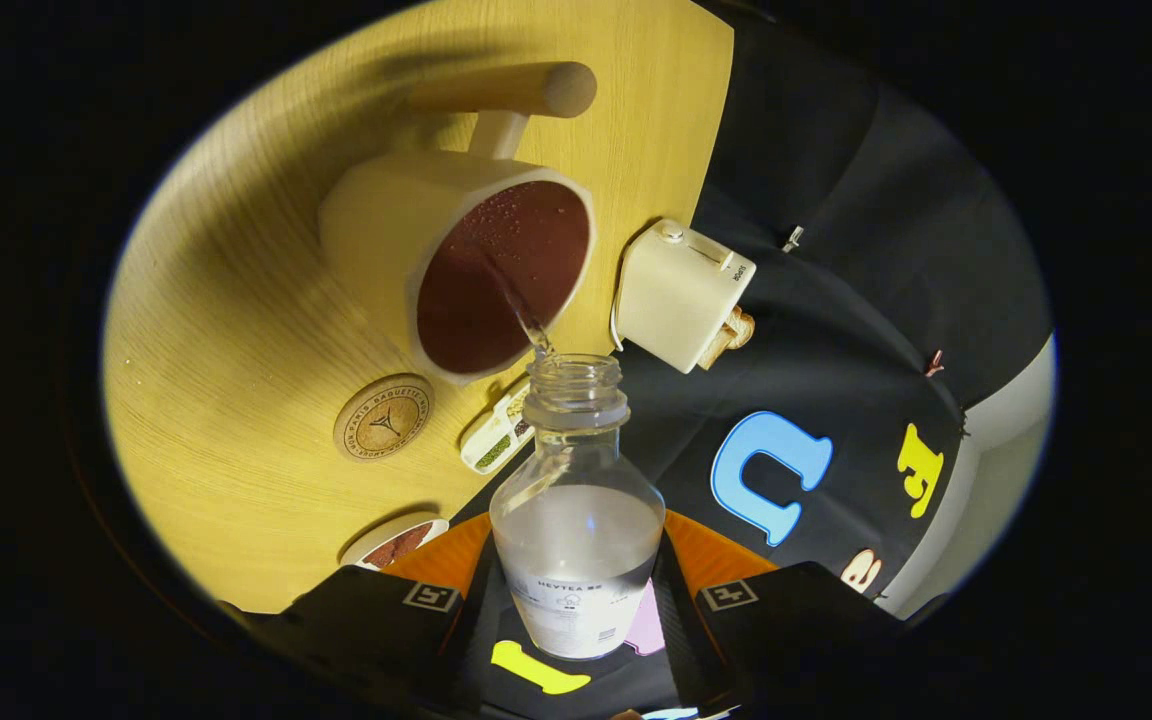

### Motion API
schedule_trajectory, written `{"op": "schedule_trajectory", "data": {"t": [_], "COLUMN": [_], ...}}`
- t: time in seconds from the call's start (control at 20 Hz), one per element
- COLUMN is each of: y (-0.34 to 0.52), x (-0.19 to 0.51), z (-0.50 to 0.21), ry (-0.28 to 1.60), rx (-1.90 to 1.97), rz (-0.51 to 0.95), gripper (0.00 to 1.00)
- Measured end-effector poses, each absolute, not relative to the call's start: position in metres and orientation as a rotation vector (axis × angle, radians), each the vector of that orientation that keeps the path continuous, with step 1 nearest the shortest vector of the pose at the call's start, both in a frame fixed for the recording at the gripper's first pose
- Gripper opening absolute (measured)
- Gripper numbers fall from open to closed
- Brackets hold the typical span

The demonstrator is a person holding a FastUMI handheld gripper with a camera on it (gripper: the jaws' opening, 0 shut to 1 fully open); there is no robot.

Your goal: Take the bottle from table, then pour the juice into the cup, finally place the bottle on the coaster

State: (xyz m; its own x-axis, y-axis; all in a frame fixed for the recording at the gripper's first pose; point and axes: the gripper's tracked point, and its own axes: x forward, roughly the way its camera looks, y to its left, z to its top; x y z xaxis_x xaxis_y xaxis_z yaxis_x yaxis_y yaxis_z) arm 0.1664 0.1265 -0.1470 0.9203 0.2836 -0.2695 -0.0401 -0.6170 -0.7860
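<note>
My gripper (576,600) is shut on a clear glass bottle (576,540), one finger pressing each side of its lower body. The view is tilted hard. The bottle holds whitish liquid and its open mouth (576,375) points at a cream cup (456,270) just beyond it. A thin stream (521,315) runs from the mouth into the cup, whose inside (501,280) looks dark red-brown with droplets. A round cork coaster (384,417) with a printed ring lies on the yellow wooden table (236,330), beside the cup and ahead of my left finger.
A cream box-shaped device (681,295) with a cord stands at the table edge next to the cup. A small white sectioned container (498,432) lies beside the bottle neck. A wooden rod (511,90) on a cream post rises behind the cup. A small dish (396,540) sits by my left finger.
</note>
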Motion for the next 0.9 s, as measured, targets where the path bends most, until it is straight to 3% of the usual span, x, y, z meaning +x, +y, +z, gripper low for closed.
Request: {"op": "schedule_trajectory", "data": {"t": [0.9], "y": [0.138], "x": [0.162], "z": [-0.146], "ry": [-0.233], "rx": [-2.318], "rz": [0.52], "gripper": [0.72]}}
